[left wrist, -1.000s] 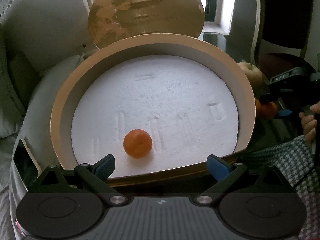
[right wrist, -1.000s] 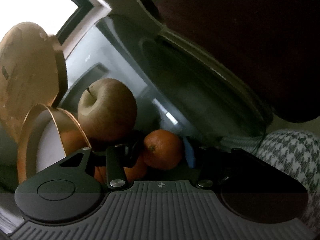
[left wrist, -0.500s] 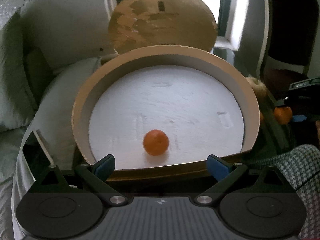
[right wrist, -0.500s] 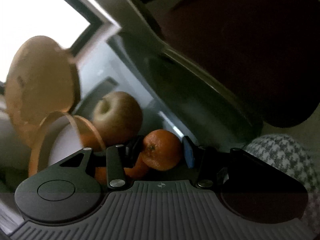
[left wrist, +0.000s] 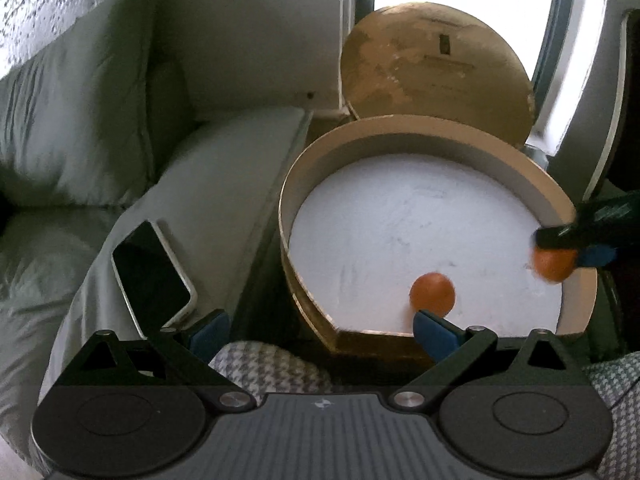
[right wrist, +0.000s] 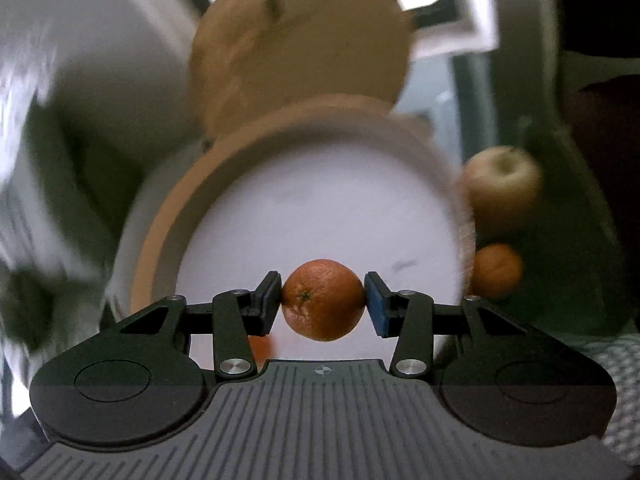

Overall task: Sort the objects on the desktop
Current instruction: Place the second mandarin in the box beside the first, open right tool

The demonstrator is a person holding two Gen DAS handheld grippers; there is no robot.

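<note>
A round gold-rimmed box (left wrist: 332, 152) with a white foam floor lies open, and one tangerine (left wrist: 432, 294) rests on the foam near its front. My right gripper (right wrist: 323, 300) is shut on a second tangerine (right wrist: 323, 300) and holds it above the box's (right wrist: 168, 220) front part; from the left wrist view that held tangerine (left wrist: 554, 264) hangs over the box's right rim. My left gripper (left wrist: 322, 330) stands open and empty in front of the box's near-left edge. An apple (right wrist: 500, 184) and another tangerine (right wrist: 496, 270) lie just right of the box.
The box's gold lid (left wrist: 436, 64) leans upright behind it against the window. A phone (left wrist: 152, 276) lies on a grey cushion (left wrist: 224, 184) left of the box. Houndstooth cloth (left wrist: 272, 364) shows under my left gripper. A dark chair stands at the right.
My right gripper lifted the tangerine away from the apple and swung it left over the box, rolling level. My left gripper drew back and to the left, so the box shifted right in its view.
</note>
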